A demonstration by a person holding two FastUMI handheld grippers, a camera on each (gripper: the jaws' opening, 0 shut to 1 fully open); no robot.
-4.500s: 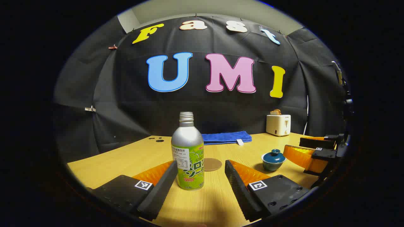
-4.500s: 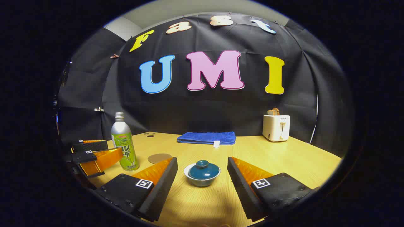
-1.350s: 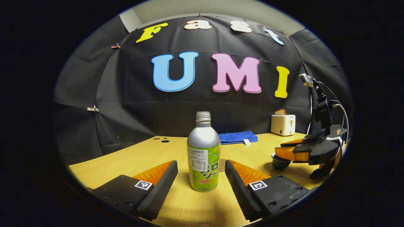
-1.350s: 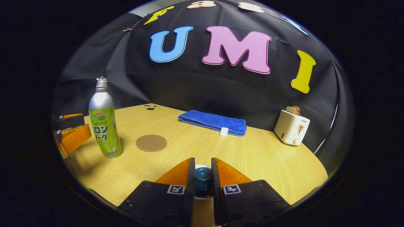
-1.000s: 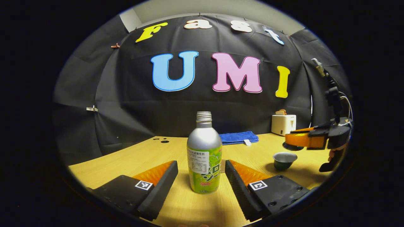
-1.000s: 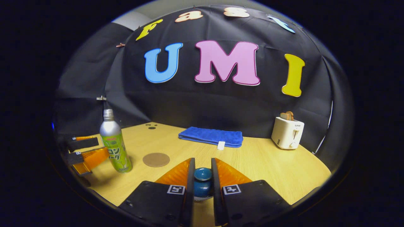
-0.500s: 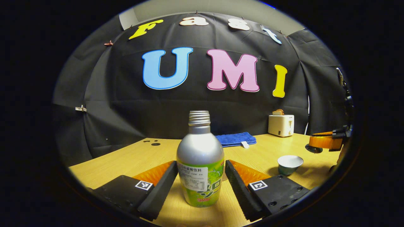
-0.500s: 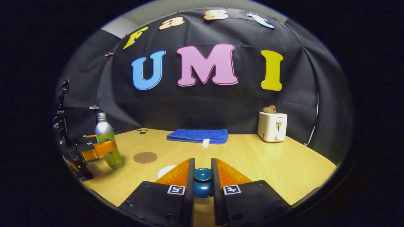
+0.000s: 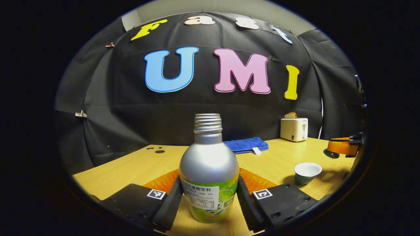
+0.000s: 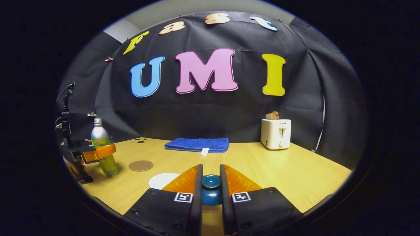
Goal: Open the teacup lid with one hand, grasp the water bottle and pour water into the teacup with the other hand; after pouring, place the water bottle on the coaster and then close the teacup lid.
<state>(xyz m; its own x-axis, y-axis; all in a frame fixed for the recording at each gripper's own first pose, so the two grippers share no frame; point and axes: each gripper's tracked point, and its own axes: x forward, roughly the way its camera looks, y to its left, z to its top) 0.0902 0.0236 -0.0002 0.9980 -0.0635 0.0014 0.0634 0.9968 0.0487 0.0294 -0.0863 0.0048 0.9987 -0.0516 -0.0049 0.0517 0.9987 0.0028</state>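
The silver and green water bottle (image 9: pixel 208 154) stands uncapped on the wooden table, and my left gripper (image 9: pixel 209 174) is shut on its sides. To its right the teacup (image 9: pixel 307 172) sits uncovered, its white inside showing. My right gripper (image 10: pixel 211 167) is shut on the knob of the blue teacup lid (image 10: pixel 211 192), held above the table to the right of the teacup (image 10: pixel 162 180). In the right gripper view the bottle (image 10: pixel 101 144) and the left gripper (image 10: pixel 95 152) stand at far left, with the round brown coaster (image 10: pixel 140 165) just right of them.
A folded blue towel (image 10: pixel 197 144) lies at the back of the table (image 10: pixel 279 170). A white toaster (image 10: pixel 276 133) with bread in it stands at the back right. The black cloth wall closes the far side.
The right gripper lifted the lid off the teacup and carried it to the right. The left gripper moved forward around the bottle and closed on it.
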